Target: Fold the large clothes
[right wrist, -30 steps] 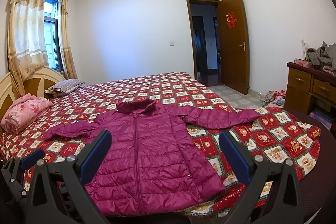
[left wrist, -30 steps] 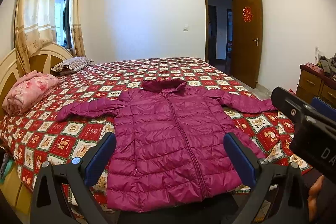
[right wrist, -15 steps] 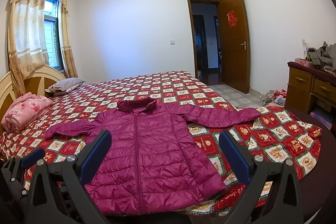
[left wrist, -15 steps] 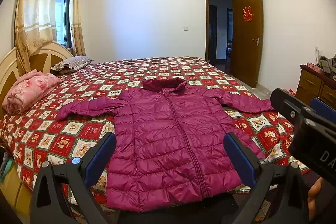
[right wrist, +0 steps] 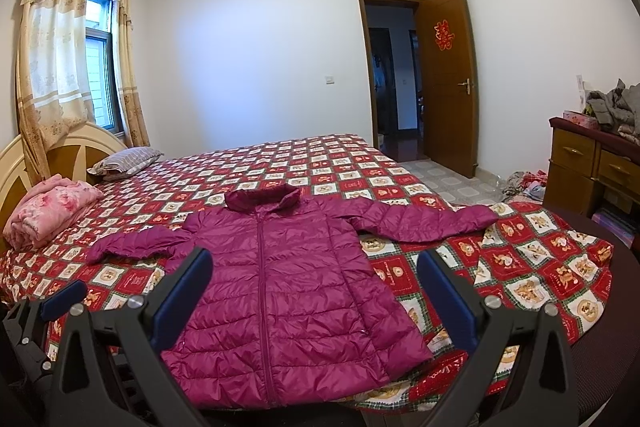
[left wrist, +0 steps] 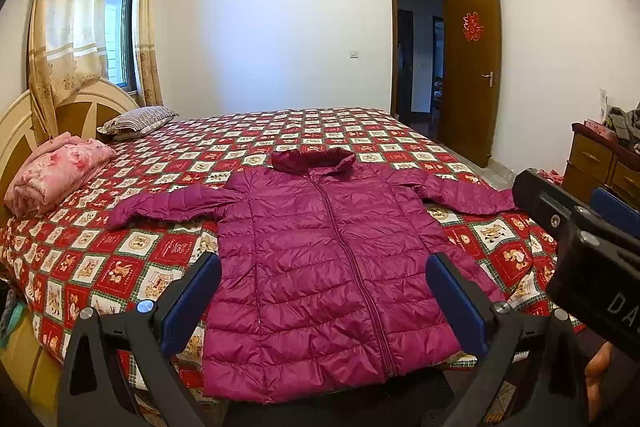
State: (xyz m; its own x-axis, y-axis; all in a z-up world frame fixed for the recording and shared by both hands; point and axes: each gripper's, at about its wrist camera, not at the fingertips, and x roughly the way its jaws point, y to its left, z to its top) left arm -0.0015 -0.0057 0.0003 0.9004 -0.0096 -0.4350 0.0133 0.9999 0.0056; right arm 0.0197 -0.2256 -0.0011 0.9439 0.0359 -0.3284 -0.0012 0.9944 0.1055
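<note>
While both grippers gape, jacket (left wrist: pixel 328 267) lies flat beyond them.

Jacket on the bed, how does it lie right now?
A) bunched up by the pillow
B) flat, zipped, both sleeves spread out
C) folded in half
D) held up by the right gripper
B: the jacket lies flat on the bedspread, zipper closed, sleeves out sideways, with both grippers open and off it.

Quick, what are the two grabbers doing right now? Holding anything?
Left gripper: open, holding nothing, above the jacket.
Right gripper: open, holding nothing.
</note>
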